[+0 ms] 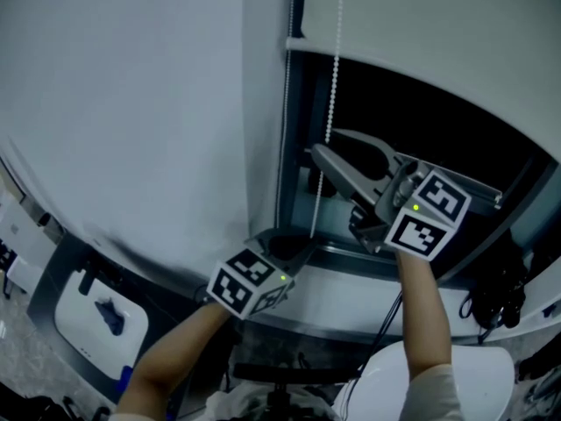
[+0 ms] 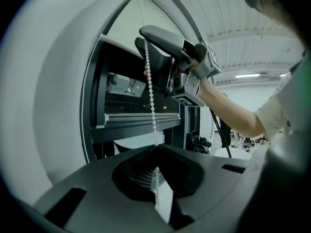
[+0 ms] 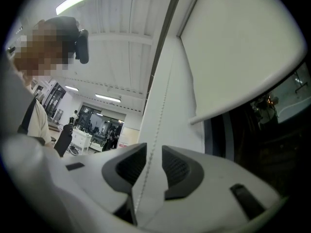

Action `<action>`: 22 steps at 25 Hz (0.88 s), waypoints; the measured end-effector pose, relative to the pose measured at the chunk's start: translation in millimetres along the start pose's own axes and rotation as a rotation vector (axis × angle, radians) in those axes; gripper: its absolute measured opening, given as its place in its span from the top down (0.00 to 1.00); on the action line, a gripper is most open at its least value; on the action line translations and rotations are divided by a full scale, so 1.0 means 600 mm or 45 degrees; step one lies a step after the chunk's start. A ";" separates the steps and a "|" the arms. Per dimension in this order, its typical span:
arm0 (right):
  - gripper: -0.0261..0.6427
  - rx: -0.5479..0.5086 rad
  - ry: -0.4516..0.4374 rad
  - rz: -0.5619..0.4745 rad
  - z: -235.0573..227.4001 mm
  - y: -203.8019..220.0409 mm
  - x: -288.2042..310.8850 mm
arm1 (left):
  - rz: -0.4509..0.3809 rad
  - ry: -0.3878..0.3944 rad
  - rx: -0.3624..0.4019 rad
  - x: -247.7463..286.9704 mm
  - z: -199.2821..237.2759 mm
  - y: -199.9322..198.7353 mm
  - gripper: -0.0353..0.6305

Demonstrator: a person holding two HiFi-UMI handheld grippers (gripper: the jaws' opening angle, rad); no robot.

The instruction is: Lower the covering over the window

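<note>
A white roller blind (image 1: 438, 24) covers the top of the dark window (image 1: 438, 139); its bottom bar (image 3: 243, 93) hangs high. A white bead chain (image 1: 334, 60) drops beside the window frame. My left gripper (image 1: 302, 246) is low by the sill, shut on the bead chain (image 2: 149, 81), which runs taut into its jaws (image 2: 156, 152). My right gripper (image 1: 326, 146) is higher up on the same chain. Its jaws stand open, and the chain (image 3: 160, 110) passes between the pads without touching them. From the left gripper view, the right gripper (image 2: 146, 38) shows above, around the chain.
A white wall (image 1: 131, 103) lies left of the dark window frame (image 1: 285, 147). The sill (image 1: 377, 266) runs below the gripper cubes. Black cables (image 1: 500, 296) hang at the right and a white round surface (image 1: 473, 384) sits below. An office room with people shows far behind.
</note>
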State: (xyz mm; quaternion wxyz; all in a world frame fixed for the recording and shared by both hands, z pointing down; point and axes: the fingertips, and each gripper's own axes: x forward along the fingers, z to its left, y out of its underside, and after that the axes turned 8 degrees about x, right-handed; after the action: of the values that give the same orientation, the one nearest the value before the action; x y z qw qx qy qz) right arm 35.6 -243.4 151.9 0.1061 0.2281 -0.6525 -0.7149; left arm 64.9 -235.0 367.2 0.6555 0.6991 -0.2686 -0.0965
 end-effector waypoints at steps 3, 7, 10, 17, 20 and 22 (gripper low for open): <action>0.80 0.002 0.001 -0.011 0.001 0.000 0.002 | 0.040 0.009 -0.035 0.005 -0.003 0.037 0.92; 0.82 -0.036 -0.008 0.022 0.007 0.008 0.013 | 0.047 0.013 -0.023 0.007 -0.004 0.056 0.92; 0.90 -0.062 -0.013 0.023 0.009 0.009 0.019 | 0.047 0.007 -0.016 0.007 -0.002 0.054 0.92; 0.93 -0.007 -0.044 -0.019 0.010 0.009 0.021 | 0.052 -0.003 -0.047 -0.003 0.014 0.061 0.92; 0.94 -0.057 -0.032 -0.049 0.011 0.009 0.017 | 0.049 0.005 -0.049 -0.012 0.021 0.063 0.92; 0.94 -0.088 -0.009 -0.077 0.011 0.008 0.006 | -0.003 0.008 -0.065 -0.029 0.025 0.051 0.92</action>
State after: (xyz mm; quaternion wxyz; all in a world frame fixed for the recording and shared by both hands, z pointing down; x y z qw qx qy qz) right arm 28.6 -239.6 156.2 0.0898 0.2413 -0.6207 -0.7406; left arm 35.5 -239.0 391.6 0.6738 0.6829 -0.2633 -0.1019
